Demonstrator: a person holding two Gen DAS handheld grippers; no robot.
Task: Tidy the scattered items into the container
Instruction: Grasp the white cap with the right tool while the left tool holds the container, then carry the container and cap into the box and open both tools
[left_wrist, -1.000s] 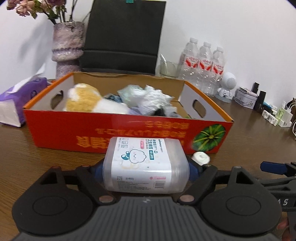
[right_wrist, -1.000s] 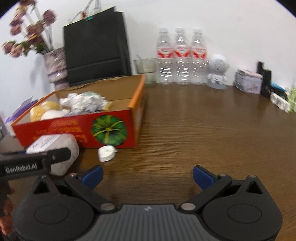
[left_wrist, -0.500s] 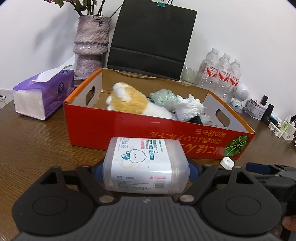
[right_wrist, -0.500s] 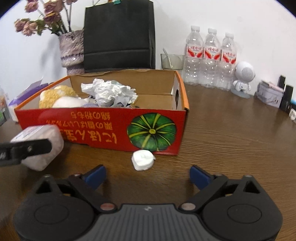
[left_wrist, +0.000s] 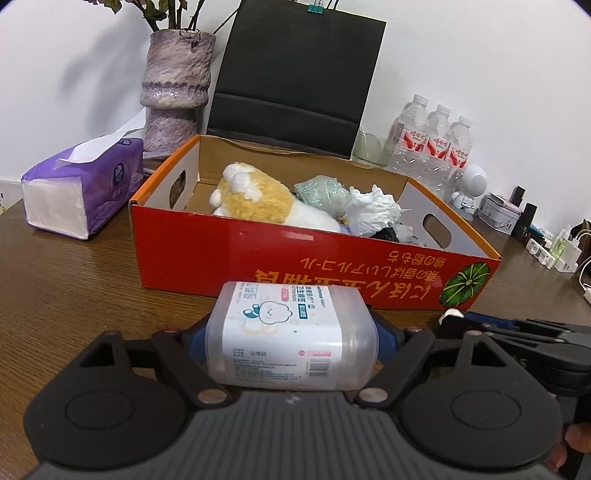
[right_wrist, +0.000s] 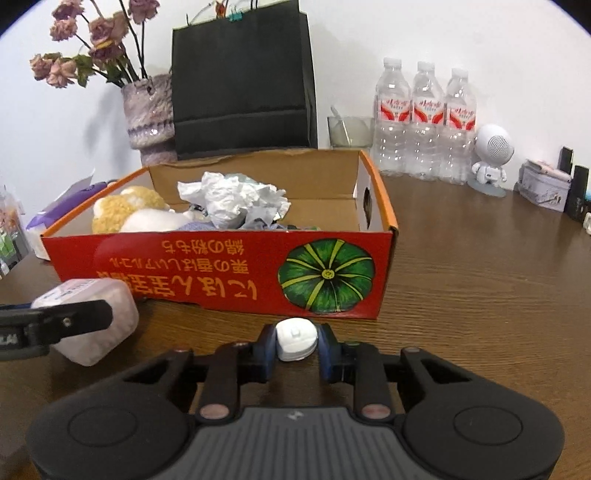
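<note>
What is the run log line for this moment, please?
left gripper: holds cotton swab box | right gripper: just closed on white cap | red carton: ahead

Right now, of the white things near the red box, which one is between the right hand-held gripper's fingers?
The small round white cap, at the right hand-held gripper. The large labelled container sits in the left hand-held gripper.

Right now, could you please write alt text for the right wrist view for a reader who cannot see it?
The right gripper has just closed its blue pads on a small white plastic cap on the brown wooden table, in front of a red cardboard box holding crumpled white paper and a yellow-and-white plush toy.
</note>
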